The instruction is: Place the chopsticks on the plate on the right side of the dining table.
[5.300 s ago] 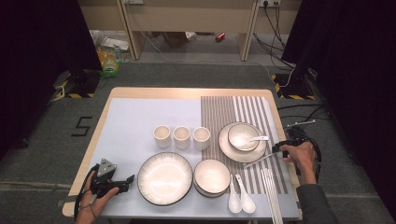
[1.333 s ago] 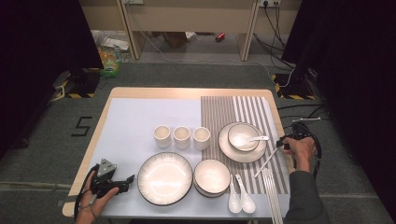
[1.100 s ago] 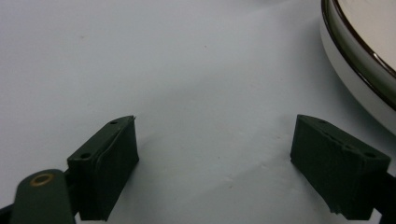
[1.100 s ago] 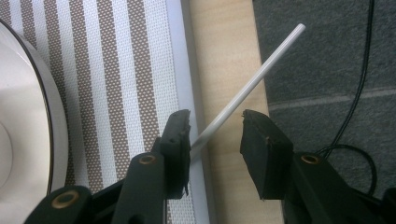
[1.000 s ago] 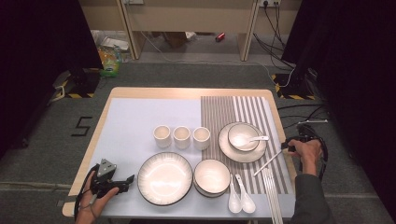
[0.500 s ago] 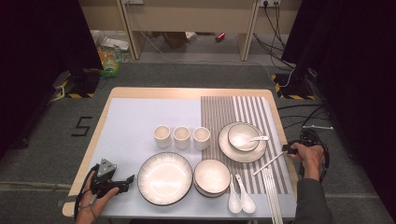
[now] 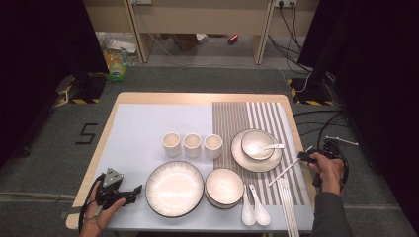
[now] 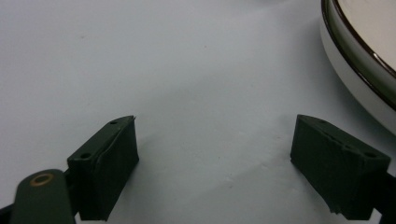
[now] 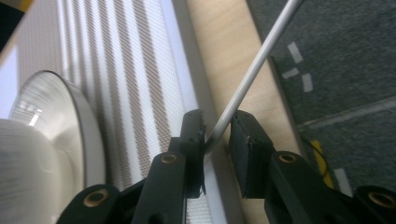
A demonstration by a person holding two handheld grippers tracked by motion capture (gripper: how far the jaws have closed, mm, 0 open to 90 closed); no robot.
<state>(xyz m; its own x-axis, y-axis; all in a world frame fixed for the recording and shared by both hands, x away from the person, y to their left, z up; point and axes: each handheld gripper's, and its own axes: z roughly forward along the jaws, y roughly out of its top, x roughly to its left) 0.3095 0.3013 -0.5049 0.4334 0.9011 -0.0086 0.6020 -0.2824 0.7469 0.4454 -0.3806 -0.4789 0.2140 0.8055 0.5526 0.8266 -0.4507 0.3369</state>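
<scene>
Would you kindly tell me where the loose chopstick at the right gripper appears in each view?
High view: the chopstick slants from the striped mat up to the right gripper.
Right gripper view: the chopstick rises to the top right from between the closing jaws.
Left gripper view: bare mat and a plate rim.
Shared landmark: the striped mat.
</scene>
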